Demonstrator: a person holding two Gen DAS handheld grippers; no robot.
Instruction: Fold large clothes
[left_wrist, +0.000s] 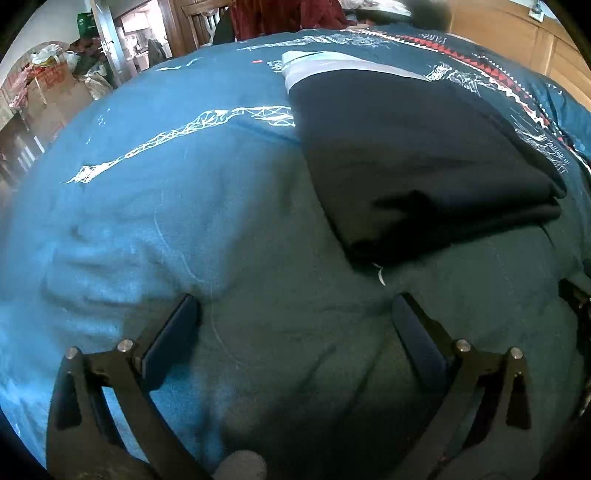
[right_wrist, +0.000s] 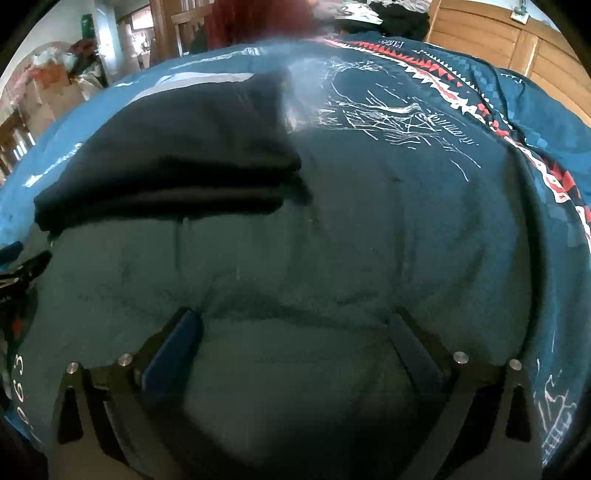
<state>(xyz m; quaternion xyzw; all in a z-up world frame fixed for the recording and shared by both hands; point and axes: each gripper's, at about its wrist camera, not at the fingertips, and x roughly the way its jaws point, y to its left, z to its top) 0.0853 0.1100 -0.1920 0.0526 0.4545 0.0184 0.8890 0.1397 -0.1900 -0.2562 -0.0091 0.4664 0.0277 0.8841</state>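
Observation:
A folded black garment (left_wrist: 413, 158) with a grey band at its far end lies on the blue patterned bedspread (left_wrist: 166, 206). In the right wrist view the same black garment (right_wrist: 173, 162) shows at upper left, layered at its near edge. My left gripper (left_wrist: 295, 306) is open just above the bedspread, with the garment's near corner ahead and to the right of it. My right gripper (right_wrist: 295, 321) is open too, low over the bedspread (right_wrist: 406, 221), and the garment is ahead to its left. Neither holds anything.
Cardboard boxes and bags (left_wrist: 51, 88) are piled beyond the bed at left. A wooden chair (left_wrist: 195, 22) and a red cloth (left_wrist: 284, 14) stand behind the bed. Wooden cabinets (right_wrist: 517, 40) line the right side. A red-white zigzag border (right_wrist: 480, 103) runs along the bedspread.

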